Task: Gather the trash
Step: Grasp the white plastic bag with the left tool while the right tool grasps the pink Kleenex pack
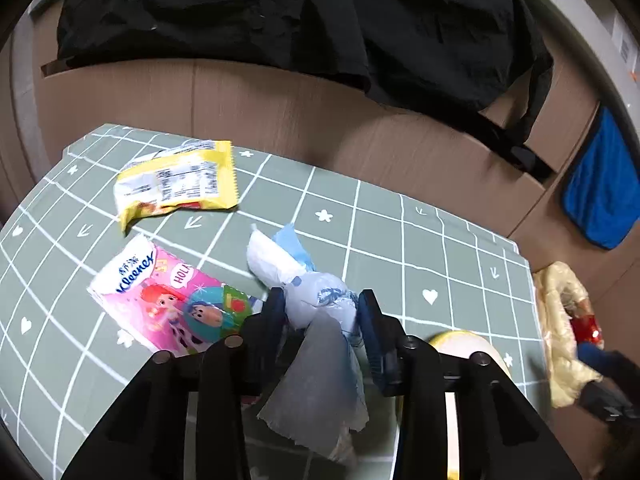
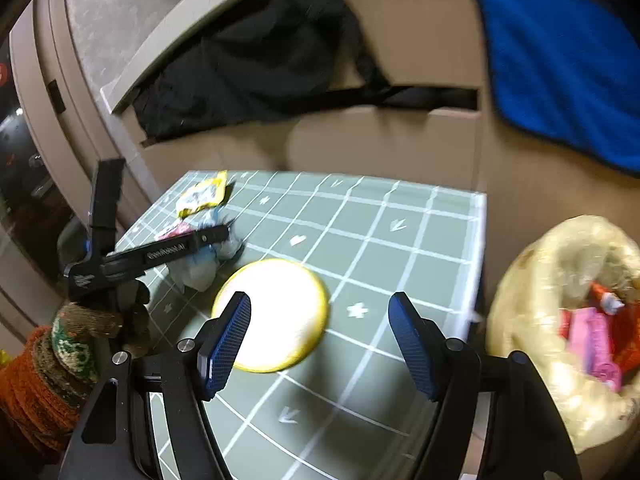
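Left wrist view shows our left hand-held gripper [image 1: 320,312] pinching the soft, light crumpled tissue wad [image 1: 316,300] at its middle on the bench [image 1: 400,240], while our right hand-held gripper [image 2: 320,340] gapes empty.

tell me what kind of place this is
Probably a home room, a lived-in corner rather than a lab. A small table with a green grid cloth carries snack wrappers and a Kleenex pack, dark clothing lies on cardboard boxes, and a lined trash bin stands alongside.
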A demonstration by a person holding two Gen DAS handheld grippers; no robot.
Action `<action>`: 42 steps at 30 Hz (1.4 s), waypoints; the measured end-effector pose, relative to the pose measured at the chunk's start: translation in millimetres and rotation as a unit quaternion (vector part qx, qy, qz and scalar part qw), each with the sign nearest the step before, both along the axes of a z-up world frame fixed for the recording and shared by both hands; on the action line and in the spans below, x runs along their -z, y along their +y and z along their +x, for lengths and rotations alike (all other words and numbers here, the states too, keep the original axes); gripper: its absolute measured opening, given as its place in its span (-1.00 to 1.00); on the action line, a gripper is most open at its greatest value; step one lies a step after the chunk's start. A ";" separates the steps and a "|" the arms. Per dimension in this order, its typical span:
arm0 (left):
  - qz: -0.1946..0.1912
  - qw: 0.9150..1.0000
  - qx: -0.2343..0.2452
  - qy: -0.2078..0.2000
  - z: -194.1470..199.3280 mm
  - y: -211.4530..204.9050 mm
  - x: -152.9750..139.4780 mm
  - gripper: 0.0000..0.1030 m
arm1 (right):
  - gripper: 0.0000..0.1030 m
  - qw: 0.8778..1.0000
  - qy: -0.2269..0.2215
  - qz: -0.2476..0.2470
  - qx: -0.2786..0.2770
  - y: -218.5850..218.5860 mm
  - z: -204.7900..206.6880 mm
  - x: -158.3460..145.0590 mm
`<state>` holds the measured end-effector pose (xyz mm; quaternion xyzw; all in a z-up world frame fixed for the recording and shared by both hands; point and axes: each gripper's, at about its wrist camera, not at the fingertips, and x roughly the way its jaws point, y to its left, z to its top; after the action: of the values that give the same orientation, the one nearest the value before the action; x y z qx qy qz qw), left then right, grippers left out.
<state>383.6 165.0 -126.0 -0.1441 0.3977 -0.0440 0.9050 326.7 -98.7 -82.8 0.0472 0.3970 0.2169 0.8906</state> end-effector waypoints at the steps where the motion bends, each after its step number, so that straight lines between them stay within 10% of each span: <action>1: -0.005 1.000 0.002 -0.002 -5.9 4.7 -2.3 -0.27 | 0.34 1.000 0.005 -0.001 -0.005 5.1 2.9 3.5; 12: -0.060 0.998 -0.021 -0.018 -111.0 80.0 -13.3 -0.27 | 0.24 0.996 0.078 -0.022 -0.030 42.0 34.9 47.4; 20: -0.064 0.993 -0.091 -0.041 -155.3 124.4 -13.3 -0.27 | 0.24 0.998 0.027 -0.039 -0.040 74.6 28.2 15.4; 32: -0.073 0.985 -0.143 -0.069 -188.4 174.5 -18.5 -0.27 | 0.25 0.990 0.028 -0.040 -0.135 230.4 36.1 23.6; 42: -0.061 0.984 -0.146 -0.077 -196.0 177.7 -16.3 -0.27 | 0.25 0.987 0.032 -0.100 -0.119 272.9 54.3 54.6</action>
<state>187.6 342.6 -109.7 -0.2521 0.2982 0.0536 0.9191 381.0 174.2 -137.4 -0.0827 0.4478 0.2792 0.8454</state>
